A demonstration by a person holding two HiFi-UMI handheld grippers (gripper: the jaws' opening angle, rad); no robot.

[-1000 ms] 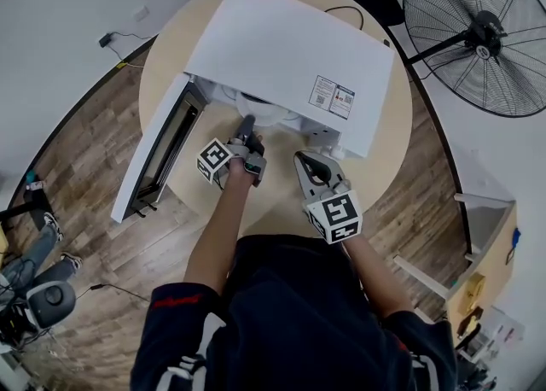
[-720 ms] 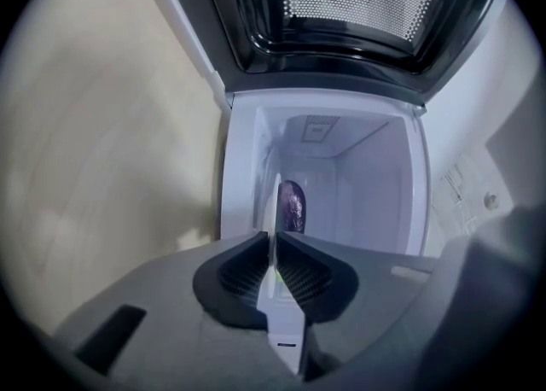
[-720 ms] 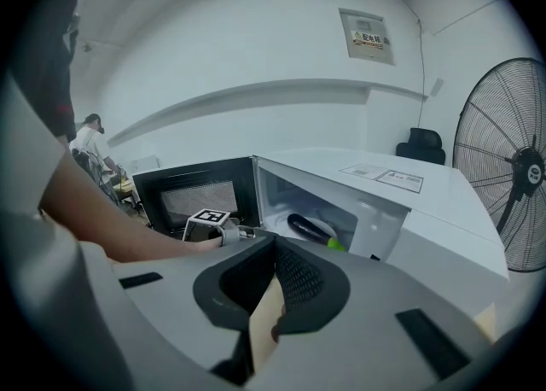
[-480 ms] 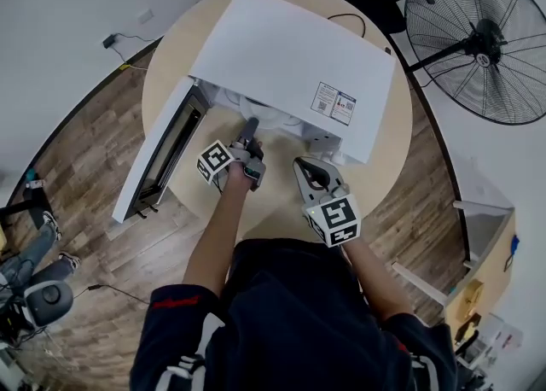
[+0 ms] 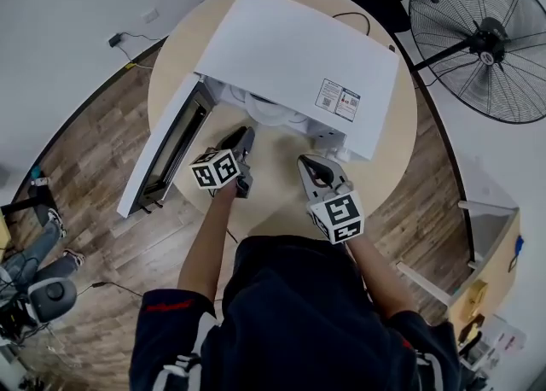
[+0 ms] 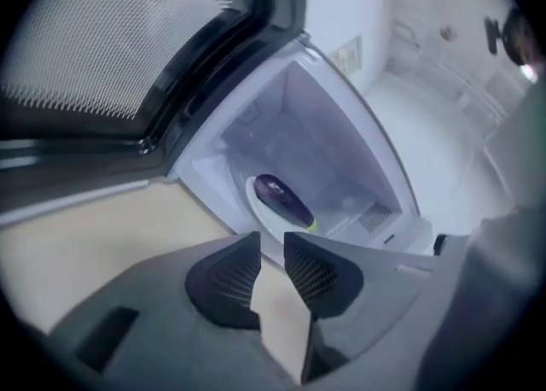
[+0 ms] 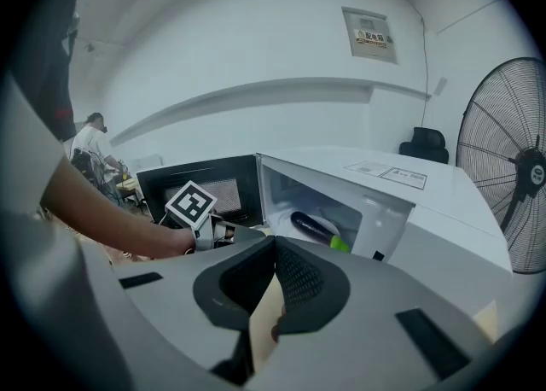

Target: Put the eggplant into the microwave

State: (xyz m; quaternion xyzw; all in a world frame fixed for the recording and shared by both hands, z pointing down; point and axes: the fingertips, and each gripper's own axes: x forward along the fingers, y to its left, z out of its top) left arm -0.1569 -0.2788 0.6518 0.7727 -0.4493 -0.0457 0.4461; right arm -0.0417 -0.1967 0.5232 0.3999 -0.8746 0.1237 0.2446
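Note:
The dark purple eggplant (image 6: 284,199) lies on the white turntable plate (image 6: 253,194) inside the open white microwave (image 5: 299,56); it also shows in the right gripper view as the eggplant (image 7: 314,227). My left gripper (image 6: 271,240) hangs just outside the microwave's mouth, its jaws opening with nothing between them. In the head view the left gripper (image 5: 242,137) points at the cavity beside the swung-out door (image 5: 166,146). My right gripper (image 5: 310,160) rests over the round table, shut and empty, with the right gripper (image 7: 274,244) aimed at the microwave's front.
The microwave fills the far half of the round wooden table (image 5: 281,172). Its door stands open to the left. A large black floor fan (image 5: 486,35) stands at the right, off the table. Wooden floor surrounds the table.
My left gripper has drawn back from the microwave's mouth toward the left and rolled, so its marker cube now faces up. The right gripper has stayed put.

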